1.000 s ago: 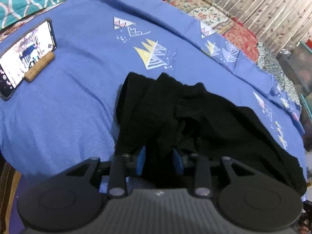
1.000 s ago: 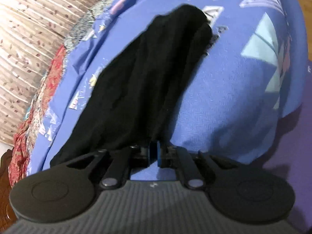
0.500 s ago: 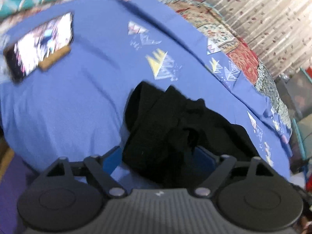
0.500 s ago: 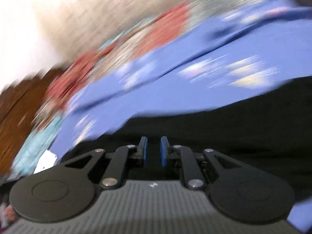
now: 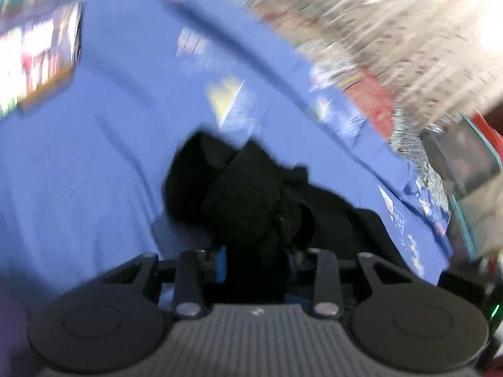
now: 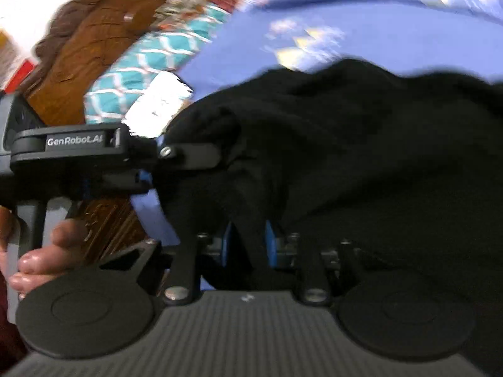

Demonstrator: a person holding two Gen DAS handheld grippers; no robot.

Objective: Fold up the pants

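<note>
Black pants (image 5: 248, 194) gripped by both tools on the blue bedsheet (image 5: 94, 163)
Bunched cloth is pinched by the left tool (image 5: 255, 262); the right tool (image 6: 248, 245), jaws just eased wider, is clamped on a fold

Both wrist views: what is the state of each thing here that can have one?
pants, bunched on the blue sheet, not folded flat.
left claw, shut on the pants; jaws just closed, fabric between them.
right claw, shut on the pants; jaws just opened slightly, fabric between them.
phone, screen lit, blurred.
</note>
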